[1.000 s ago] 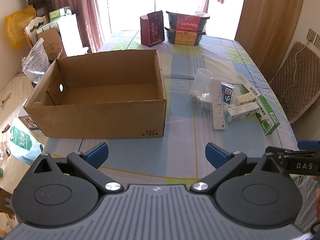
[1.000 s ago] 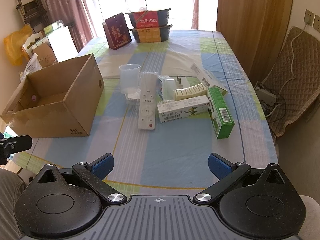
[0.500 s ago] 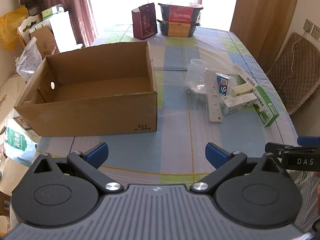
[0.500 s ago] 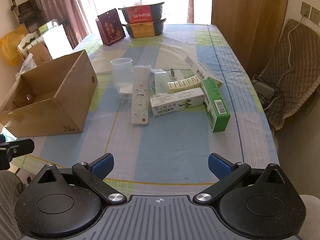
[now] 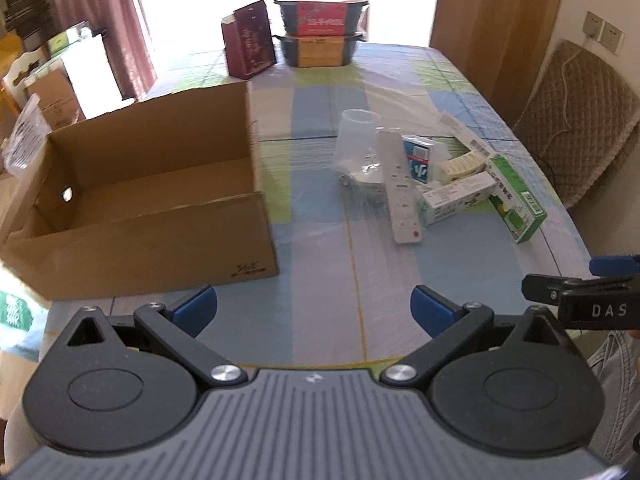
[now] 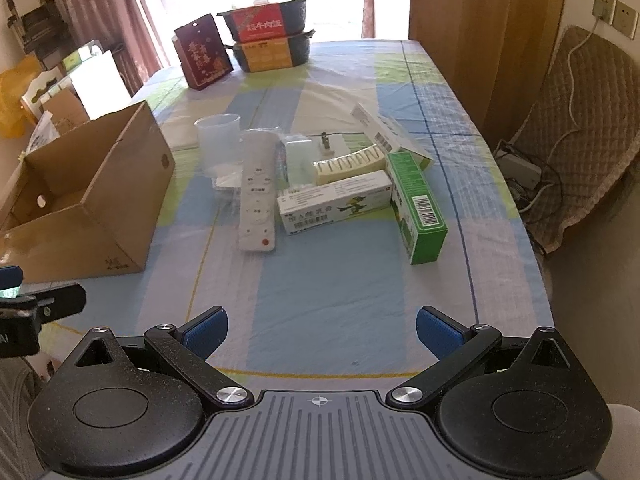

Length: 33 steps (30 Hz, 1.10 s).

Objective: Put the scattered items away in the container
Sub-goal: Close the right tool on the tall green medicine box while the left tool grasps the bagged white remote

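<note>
**Open carton at left, cluttered heap at right, both claws spread and empty**

One cardboard box (image 6: 92,196) sits on the left part of the bench (image 6: 332,292), open side up, its long axis running across the bench; the left wrist view shows its inside bare (image 5: 152,188).

To its right the scattered things lie in one tight heap. First is one clear plastic cup (image 6: 218,138), upright, mouth up. Just beside it lies one white remote (image 6: 258,196), long axis pointing up the bench, red button at the near end. Next, one small blue-and-white carton (image 5: 418,159) stands against the remote. One white tube box (image 6: 334,206) lies nearly crosswise, its left end touching the remote. Behind it is one cream ribbed strip (image 6: 352,166), also crosswise, and one white plug adapter (image 6: 326,144), prongs up. One long white box (image 6: 388,134) lies diagonally at the back. Rightmost, one green box (image 6: 418,206) lies lengthwise, barcode up, touching the tube box's right end.

At the far end stand one dark red bag (image 6: 202,56) and two stacked food tubs (image 6: 272,38).

The left claw (image 5: 314,308) and right claw (image 6: 322,332) hover over the near edge of the bench, each spread wide and holding nothing.
</note>
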Tool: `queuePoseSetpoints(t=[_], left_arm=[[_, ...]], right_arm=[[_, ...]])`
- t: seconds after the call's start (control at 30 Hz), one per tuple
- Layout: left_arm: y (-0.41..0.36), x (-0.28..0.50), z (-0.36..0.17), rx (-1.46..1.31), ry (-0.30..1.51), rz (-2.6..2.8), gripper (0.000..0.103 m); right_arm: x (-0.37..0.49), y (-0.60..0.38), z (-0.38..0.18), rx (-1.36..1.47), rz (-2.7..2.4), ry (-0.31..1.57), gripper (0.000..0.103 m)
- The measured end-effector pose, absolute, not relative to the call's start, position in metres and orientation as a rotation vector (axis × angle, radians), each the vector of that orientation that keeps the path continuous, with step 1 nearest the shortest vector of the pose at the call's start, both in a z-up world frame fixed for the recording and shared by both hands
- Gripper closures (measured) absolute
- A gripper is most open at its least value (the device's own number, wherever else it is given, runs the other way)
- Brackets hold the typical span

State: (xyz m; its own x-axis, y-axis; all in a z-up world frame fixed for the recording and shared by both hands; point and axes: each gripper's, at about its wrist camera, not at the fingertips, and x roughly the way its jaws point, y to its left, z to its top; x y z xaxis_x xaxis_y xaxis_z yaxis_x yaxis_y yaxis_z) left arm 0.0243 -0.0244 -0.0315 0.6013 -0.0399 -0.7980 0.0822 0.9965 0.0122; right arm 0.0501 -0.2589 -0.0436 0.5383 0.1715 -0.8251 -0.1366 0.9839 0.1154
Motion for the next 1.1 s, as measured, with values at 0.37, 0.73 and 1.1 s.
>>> queuePoseSetpoints(t=[0.37,0.73,1.1], left_arm=[[-0.044,0.053,-0.046,0.078,0.904,-0.115,0.002],[-0.062,0.08,-0.069,0.083,0.92,-0.223,0.009],[-0.08,0.126,-0.097,0.097,0.951,-0.271,0.023]], right_arm=[[0.072,-0.271,-0.056,0.021,0.162,0.995,0.0],[0.108,-0.305,-0.072,0.058,0.143,0.999,0.0],[0.156,-0.331,-0.097,0.026,0.136,1.008,0.0]])
